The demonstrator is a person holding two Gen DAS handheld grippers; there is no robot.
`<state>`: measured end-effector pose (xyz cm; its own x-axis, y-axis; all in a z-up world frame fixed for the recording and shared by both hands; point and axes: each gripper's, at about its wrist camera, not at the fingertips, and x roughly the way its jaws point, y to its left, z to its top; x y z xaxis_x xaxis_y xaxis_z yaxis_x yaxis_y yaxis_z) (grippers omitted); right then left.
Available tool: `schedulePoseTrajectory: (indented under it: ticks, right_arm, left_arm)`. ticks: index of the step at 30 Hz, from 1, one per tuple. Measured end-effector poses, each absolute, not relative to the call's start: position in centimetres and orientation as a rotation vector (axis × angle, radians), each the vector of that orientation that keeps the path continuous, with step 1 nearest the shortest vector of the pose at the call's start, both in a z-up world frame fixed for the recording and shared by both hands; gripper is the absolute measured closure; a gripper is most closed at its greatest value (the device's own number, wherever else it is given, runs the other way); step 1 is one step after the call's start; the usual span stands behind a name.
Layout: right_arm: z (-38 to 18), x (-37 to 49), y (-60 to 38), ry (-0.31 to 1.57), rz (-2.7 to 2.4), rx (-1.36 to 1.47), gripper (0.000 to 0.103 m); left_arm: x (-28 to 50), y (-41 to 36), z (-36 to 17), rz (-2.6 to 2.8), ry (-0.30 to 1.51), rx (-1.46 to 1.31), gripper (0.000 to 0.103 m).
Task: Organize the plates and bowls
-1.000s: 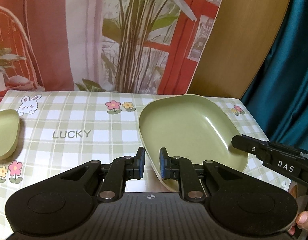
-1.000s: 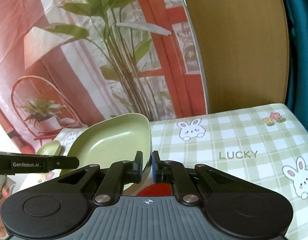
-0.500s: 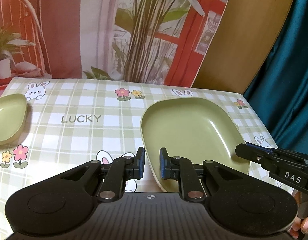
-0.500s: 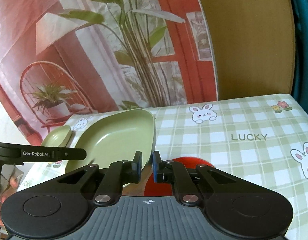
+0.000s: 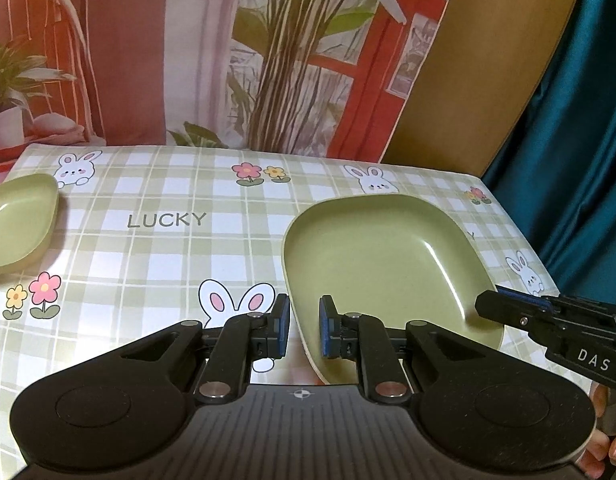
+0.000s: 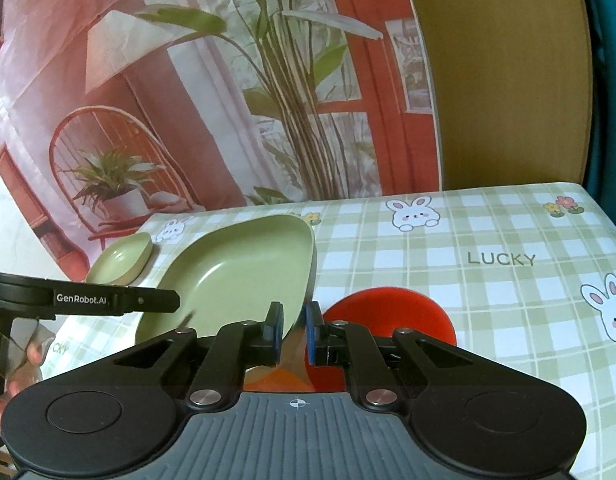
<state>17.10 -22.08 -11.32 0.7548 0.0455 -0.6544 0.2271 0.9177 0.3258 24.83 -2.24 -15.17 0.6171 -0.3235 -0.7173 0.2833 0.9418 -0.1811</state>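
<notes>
Lettering shows in several places: "LUCKY" is printed on the green-checked tablecloth (image 5: 156, 240), which also carries bunnies and little flowers, and the word turns up again in the right wrist view. "DAS" reads in white on the side of the right gripper (image 6: 294, 330) where it enters the left wrist view, and "GenRobot.AI" runs along the left gripper (image 5: 304, 330) as seen from the right wrist.

Both grippers are clamped on the same large green plate (image 5: 384, 256), one at each side of its near rim. The left gripper's blue pads pinch the plate's edge at its near left corner; the right gripper's pads close on the rim at the plate's right side. The plate sits tilted between them, above the cloth at the table's right end.

A red plate (image 6: 392, 320) lies on the cloth just beside and partly under the green plate's edge in the right wrist view. A small green bowl (image 5: 16, 222) rests well apart, by the table's far left edge. A person's fingers (image 5: 612, 446) show at the lower right corner.
</notes>
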Motion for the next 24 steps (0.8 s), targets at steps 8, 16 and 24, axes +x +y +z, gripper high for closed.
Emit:
schedulePoseTrajectory:
  ticks: [8, 16, 24]
  right_arm:
    - [-11.5, 15.6, -21.6, 0.726, -0.100, 0.413, 0.092]
    - [-11.8, 13.6, -20.5, 0.759, -0.078, 0.409, 0.091]
    - [-11.9, 11.8, -19.3, 0.799, -0.029, 0.382, 0.090]
  left_arm:
    - [24.0, -2.4, -15.3, -0.368, 0.836, -0.032, 0.087]
    - [23.0, -2.6, -15.7, -0.390, 0.844, -0.002, 0.087]
    - [21.7, -2.4, -16.5, -0.410, 0.867, 0.024, 0.086]
